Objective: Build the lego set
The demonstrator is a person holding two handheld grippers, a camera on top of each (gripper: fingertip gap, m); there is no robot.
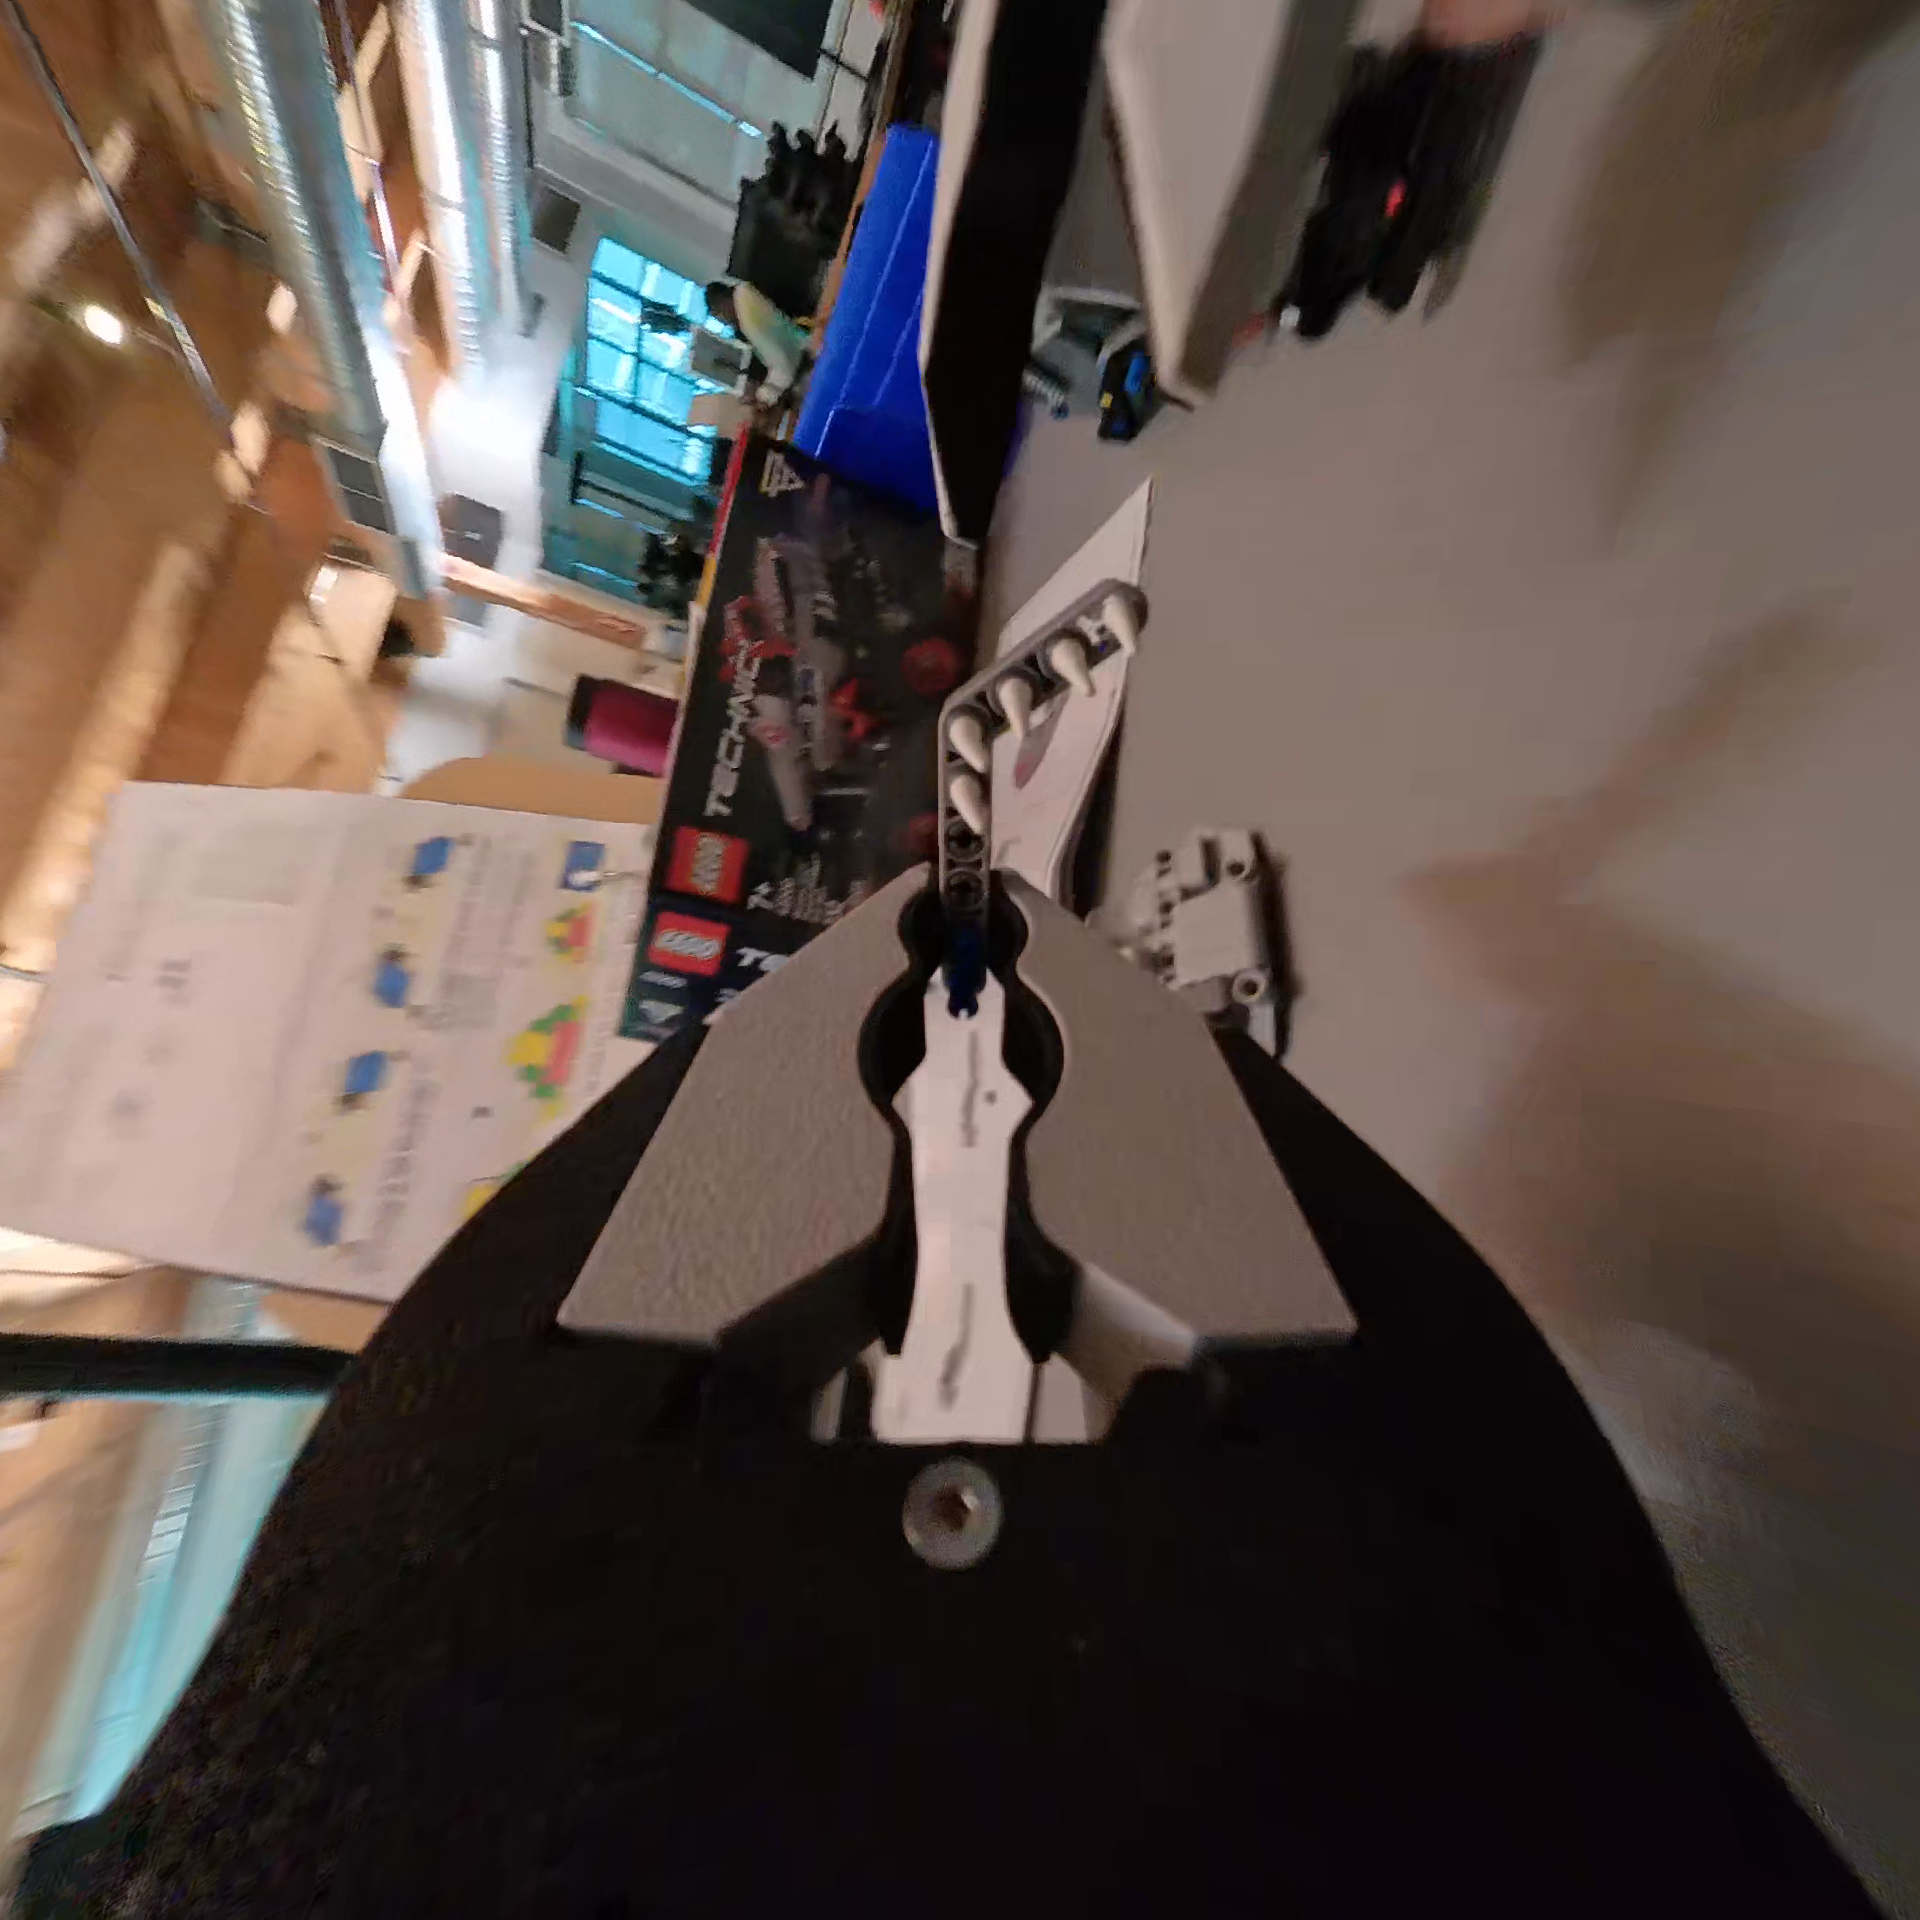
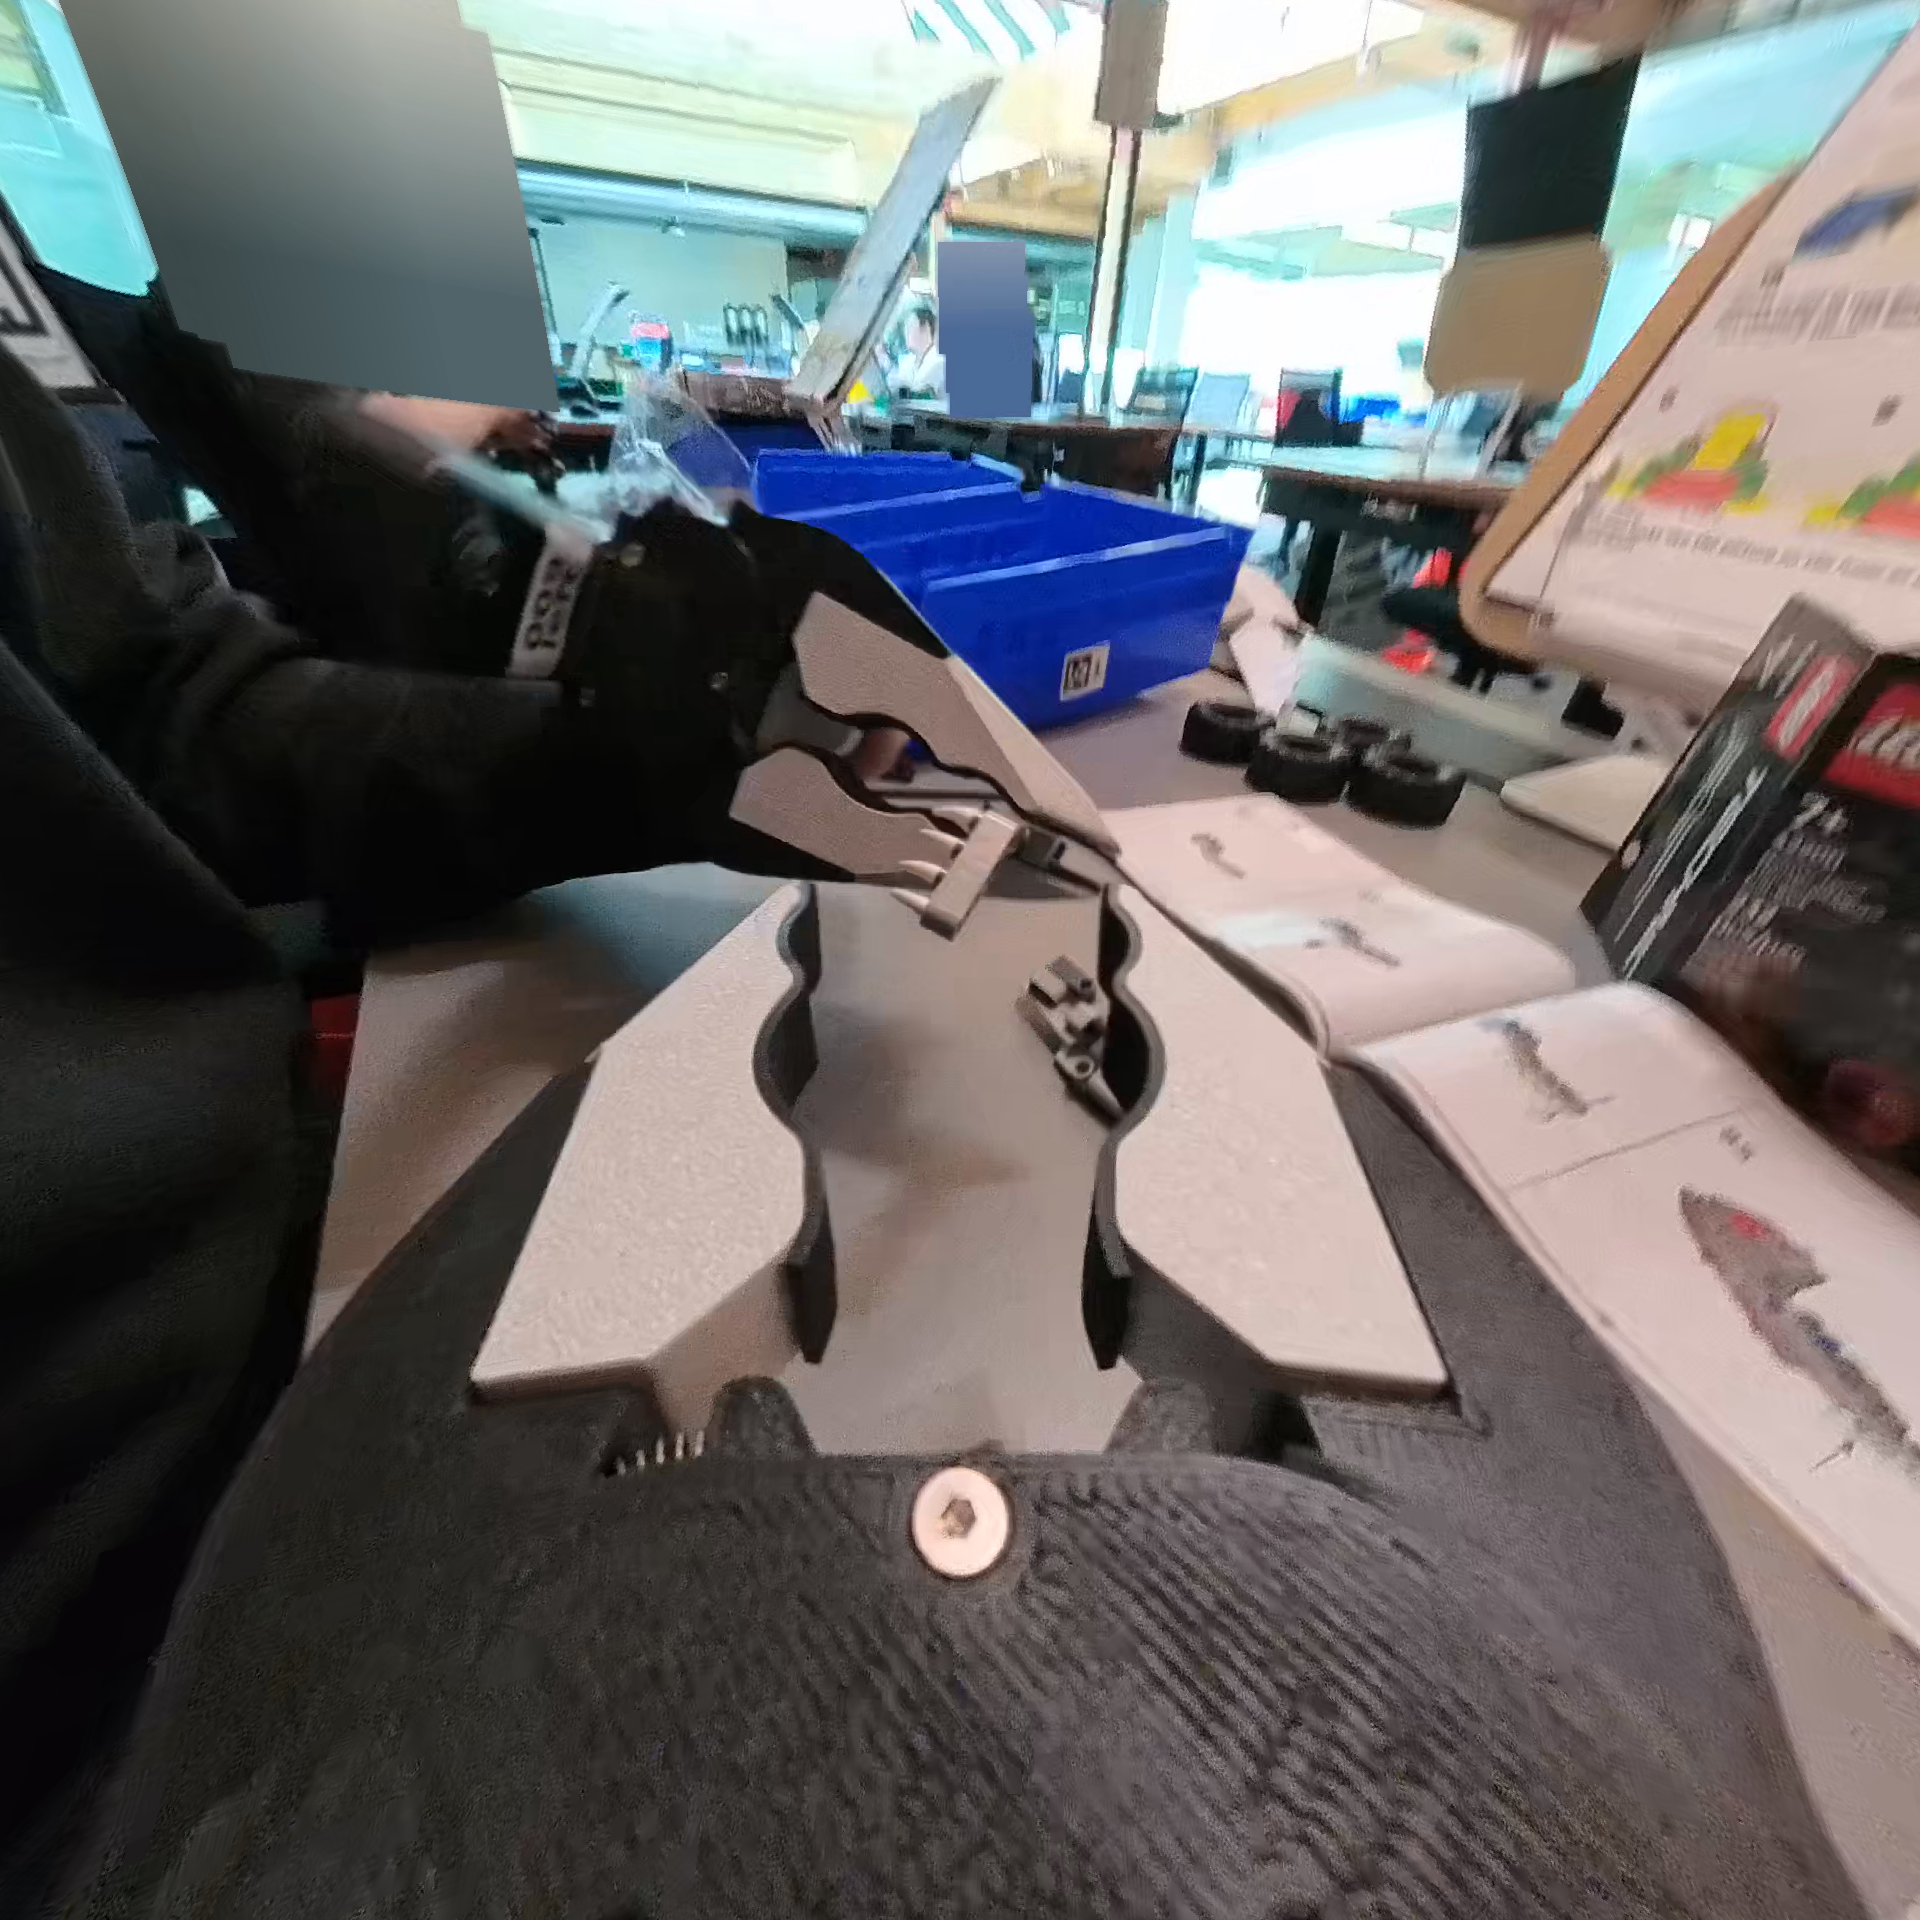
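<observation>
My left gripper (image 1: 961, 914) is shut on a grey bent beam (image 1: 1023, 717) that carries several white teeth, with a blue pin (image 1: 964, 966) between the jaws. It holds the beam above the grey table. In the right wrist view the left gripper (image 2: 1023, 831) and the beam (image 2: 966, 868) hang just beyond my right gripper (image 2: 951, 914). My right gripper is open and empty, low over the table. A small grey assembly (image 2: 1070, 1029) lies on the table between its fingers, close to the right finger (image 2: 1247, 1143). The assembly also shows in the left wrist view (image 1: 1205, 925).
An open instruction booklet (image 2: 1455, 1039) lies at the right, beside the dark set box (image 2: 1787, 831). Black tyres (image 2: 1309, 758) and a blue bin (image 2: 1039, 582) sit farther back. A propped board with an instruction sheet (image 2: 1714, 416) stands at the right. A person's dark sleeve (image 2: 312, 727) fills the left. Tip to tip, the grippers are about 7 cm apart.
</observation>
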